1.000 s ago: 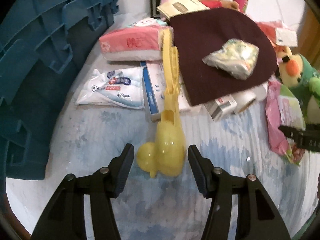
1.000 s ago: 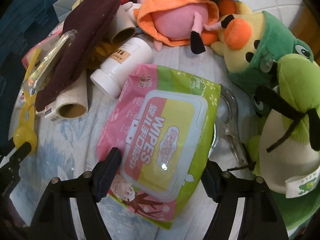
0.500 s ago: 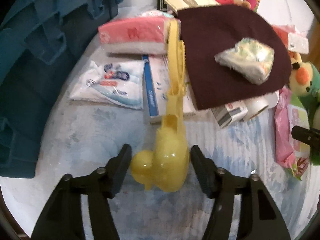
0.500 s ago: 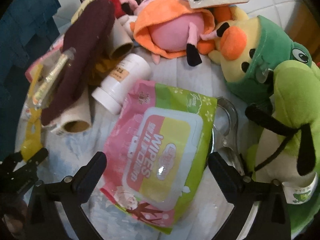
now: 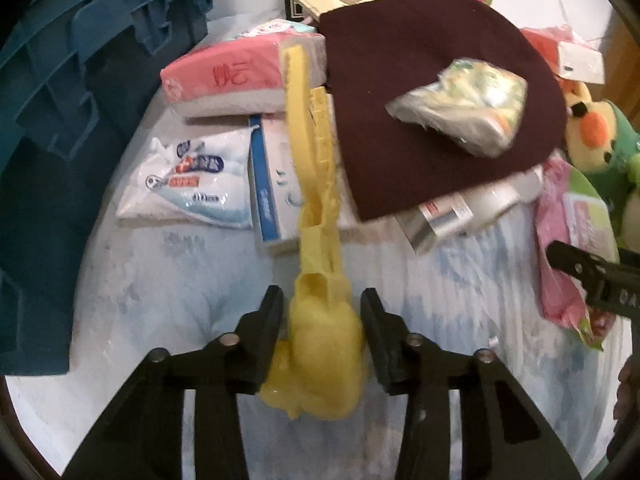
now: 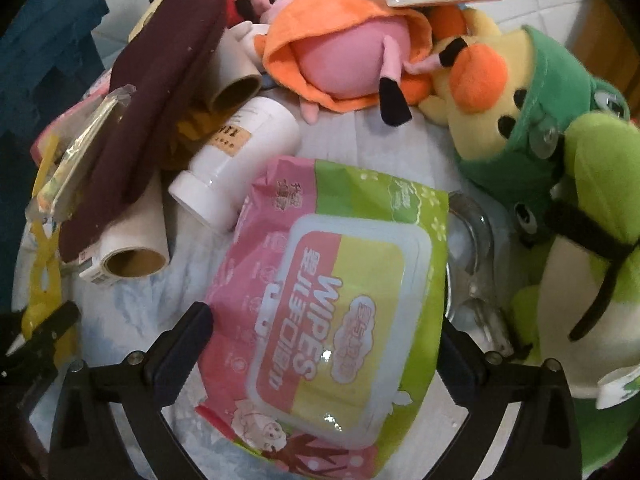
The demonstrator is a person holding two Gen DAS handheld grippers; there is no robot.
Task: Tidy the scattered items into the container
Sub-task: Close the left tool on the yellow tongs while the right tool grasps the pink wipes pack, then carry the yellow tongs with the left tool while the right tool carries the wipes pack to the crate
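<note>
A yellow duck-shaped plastic tong [image 5: 324,344] lies on the pale blue cloth, its long handles [image 5: 308,120] running away toward the pile. My left gripper [image 5: 322,316] is shut on the duck-shaped head, both fingers pressed to its sides. A pink-and-green wipes pack [image 6: 336,300] lies flat between the wide-spread fingers of my right gripper [image 6: 324,328], which is open; its right finger is partly hidden behind the pack. The blue container [image 5: 60,120] stands at the far left. My right gripper's finger [image 5: 592,276] shows at the left wrist view's right edge.
A maroon beanie [image 5: 432,92] carries a small tissue pack [image 5: 464,104]. Beside it lie a pink tissue pack [image 5: 236,76] and a white pouch [image 5: 188,184]. A white bottle [image 6: 236,152], paper rolls [image 6: 132,256], a pink pig plush [image 6: 348,52] and green plush toys [image 6: 600,220] crowd the wipes.
My left gripper's fingers have closed in onto the duck head. My right gripper spread wider and stays around the wipes pack.
</note>
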